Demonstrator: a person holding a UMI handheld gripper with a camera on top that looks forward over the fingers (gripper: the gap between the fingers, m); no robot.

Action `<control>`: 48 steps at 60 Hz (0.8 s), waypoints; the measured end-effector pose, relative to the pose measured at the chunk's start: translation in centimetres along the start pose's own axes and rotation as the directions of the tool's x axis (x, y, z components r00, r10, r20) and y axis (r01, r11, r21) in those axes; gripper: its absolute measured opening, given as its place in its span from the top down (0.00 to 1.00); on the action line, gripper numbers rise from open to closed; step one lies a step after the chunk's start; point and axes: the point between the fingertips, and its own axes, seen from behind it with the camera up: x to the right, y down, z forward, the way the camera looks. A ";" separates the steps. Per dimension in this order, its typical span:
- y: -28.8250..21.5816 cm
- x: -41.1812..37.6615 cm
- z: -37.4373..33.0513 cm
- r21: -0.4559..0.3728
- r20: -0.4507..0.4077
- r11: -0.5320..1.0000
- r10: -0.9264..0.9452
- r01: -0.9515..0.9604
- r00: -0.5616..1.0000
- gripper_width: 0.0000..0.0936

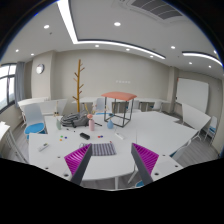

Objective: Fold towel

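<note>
A small grey towel (pixel 101 149) lies flat on the white table (pixel 150 130), just ahead of my fingers and nearer the left one. My gripper (pixel 112 156) is open and holds nothing. It hovers above the near part of the table. Its left pad (pixel 78 156) and right pad (pixel 145 156) stand wide apart. The towel looks like a folded rectangle; I cannot tell its layers.
Farther along the table are dark small items (pixel 72 122) and a pink bottle (pixel 90 121). A tall stool with an orange top (pixel 119 97) stands beyond. A wooden coat stand (pixel 80 80), a blue chair (pixel 35 122) and a whiteboard (pixel 192 95) ring the room.
</note>
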 end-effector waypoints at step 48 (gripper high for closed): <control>15.8 -24.8 15.9 -0.106 0.301 0.991 -0.047 0.083 0.952 0.09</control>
